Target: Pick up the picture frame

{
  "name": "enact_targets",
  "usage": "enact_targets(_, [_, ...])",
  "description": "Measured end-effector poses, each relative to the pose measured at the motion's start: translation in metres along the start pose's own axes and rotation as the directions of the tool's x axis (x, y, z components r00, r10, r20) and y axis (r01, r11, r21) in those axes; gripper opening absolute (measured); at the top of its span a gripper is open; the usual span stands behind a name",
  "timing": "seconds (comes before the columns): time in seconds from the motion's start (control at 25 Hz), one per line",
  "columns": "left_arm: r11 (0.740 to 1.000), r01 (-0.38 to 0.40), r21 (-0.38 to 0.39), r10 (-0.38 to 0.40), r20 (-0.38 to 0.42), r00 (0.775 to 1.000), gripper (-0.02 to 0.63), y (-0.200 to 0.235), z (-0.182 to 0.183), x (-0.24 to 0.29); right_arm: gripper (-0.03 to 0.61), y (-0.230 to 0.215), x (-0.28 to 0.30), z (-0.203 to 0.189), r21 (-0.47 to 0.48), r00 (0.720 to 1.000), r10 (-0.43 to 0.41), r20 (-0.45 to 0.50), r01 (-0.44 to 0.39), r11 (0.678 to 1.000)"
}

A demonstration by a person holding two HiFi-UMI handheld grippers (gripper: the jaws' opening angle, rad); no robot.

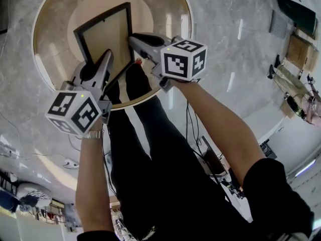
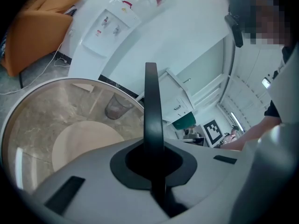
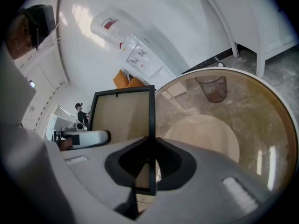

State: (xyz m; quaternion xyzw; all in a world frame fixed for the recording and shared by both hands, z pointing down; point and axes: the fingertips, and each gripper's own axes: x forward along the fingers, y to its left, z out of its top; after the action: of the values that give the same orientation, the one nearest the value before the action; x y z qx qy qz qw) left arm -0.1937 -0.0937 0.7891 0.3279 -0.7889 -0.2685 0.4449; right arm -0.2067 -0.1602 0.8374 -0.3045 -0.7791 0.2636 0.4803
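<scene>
Head view is showing the frame (image 1: 103,34) tilted over the near half of the round tabletop (image 1: 50,54). Its long axis is running away from me, from the near edge in toward the centre. Both tools are working its near end.

My right tool (image 1: 133,37) is grasping the right side bar close to the near corner. In the right gripper view that black bar is passing straight down between the jaws. The brown panel is spreading off to its left, and the top bar is showing against the wall beyond the tabletop's far edge, so the far end is standing raised.

My left tool (image 1: 109,53) is clenching from the left, its tip lying over the panel's near-left part. In the left gripper view a slim dark strip is standing up from between the closed jaws. I am reading it as the frame seen edge-on, so I am judging this a grip rather than an empty squeeze.

I am not managing to tell whether any corner is touching the tabletop.

Most of the frame is lying ahead of both tools. I am therefore expecting it to swing about the grips unless both hands are rising together.
</scene>
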Motion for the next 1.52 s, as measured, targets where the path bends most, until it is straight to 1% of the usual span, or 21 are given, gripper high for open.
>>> enact_targets(0.12, [1.000,-0.011,0.022,0.011,-0.001,1.000,0.020,-0.003,0.001,-0.005,0.043,0.005,0.000,0.001,-0.012,1.000,-0.008,0.019,0.009,1.000])
enact_targets(0.28, [0.999,-0.025,0.041,0.025,0.008,1.000,0.020,-0.008,0.003,-0.016,0.050,0.015,-0.003,0.001,-0.019,1.000,0.002,0.029,-0.001,1.000])
enact_targets(0.32, [0.999,-0.028,0.044,0.027,0.010,1.000,0.020,-0.009,0.003,-0.018,0.059,0.015,-0.003,0.001,-0.025,1.000,-0.003,0.027,0.003,1.000])
enact_targets(0.4, [0.999,-0.032,0.036,0.031,0.016,0.999,0.020,-0.008,0.003,-0.023,0.105,0.016,-0.004,0.001,-0.033,1.000,-0.014,0.021,0.014,0.999])
enact_targets(0.44, [0.999,-0.033,0.027,0.032,0.020,0.999,0.020,-0.007,0.003,-0.025,0.114,0.017,-0.004,0.000,-0.035,1.000,-0.015,0.019,0.016,0.999])
enact_targets(0.52, [0.999,-0.036,0.016,0.036,0.024,0.999,0.020,-0.008,0.001,-0.031,0.114,0.023,-0.005,0.000,-0.039,1.000,-0.012,0.021,0.013,0.999])
enact_targets(0.68, [0.999,-0.039,0.023,0.038,0.022,0.999,0.020,-0.014,0.000,-0.043,0.114,0.034,-0.010,-0.003,-0.047,1.000,-0.011,0.020,0.012,0.999])
enact_targets(0.8, [0.999,-0.041,0.016,0.040,0.038,0.998,0.020,-0.019,0.005,-0.048,0.114,0.041,-0.015,0.002,-0.064,1.000,-0.009,0.026,0.011,0.998])
enact_targets(1.04, [0.997,-0.076,-0.012,0.077,0.070,0.995,0.020,-0.020,0.012,-0.067,0.112,0.060,-0.025,0.009,-0.082,0.999,0.005,0.039,-0.001,0.997])
enact_targets(1.08, [0.997,-0.077,-0.007,0.077,0.073,0.994,0.020,-0.021,0.015,-0.070,0.106,0.063,-0.028,0.010,-0.085,0.999,0.003,0.044,0.001,0.996])
enact_targets(1.16, [0.997,-0.079,0.009,0.078,0.078,0.994,0.020,-0.023,0.022,-0.075,-0.003,0.067,-0.032,0.014,-0.104,0.998,-0.015,0.057,0.021,0.994])
enact_targets(1.32, [0.996,-0.077,0.035,0.073,0.092,0.993,0.020,-0.029,0.030,-0.083,-0.003,0.075,-0.038,0.018,-0.172,0.994,-0.088,0.071,0.099,0.980])
enact_targets(1.52, [0.995,-0.057,0.082,0.048,0.107,0.993,0.020,-0.050,0.043,-0.093,-0.005,0.096,-0.055,0.035,-0.254,0.981,-0.146,0.125,0.174,0.952])
